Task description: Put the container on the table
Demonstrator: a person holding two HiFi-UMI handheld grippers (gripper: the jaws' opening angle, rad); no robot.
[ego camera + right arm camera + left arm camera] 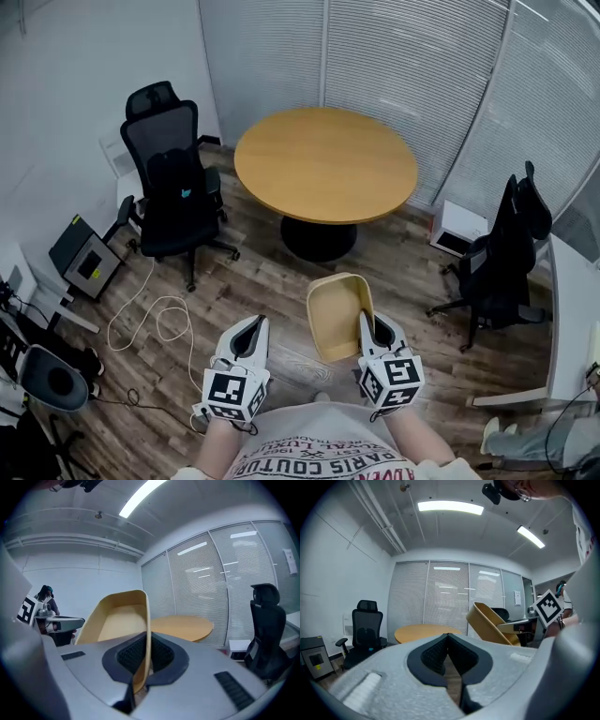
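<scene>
The left gripper (249, 334), jaws together, holds nothing. The right gripper (373, 329) pinches one side wall of the container (336, 314), well short of the table (323, 164). Carry it over the table, level its base, and lower it flat before releasing.

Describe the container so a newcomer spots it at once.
From the round wooden table, come toward the person: the container hangs above the floor, its wall pinched in the right gripper. It is the only tan, open, empty tub; the left gripper holds nothing.
</scene>
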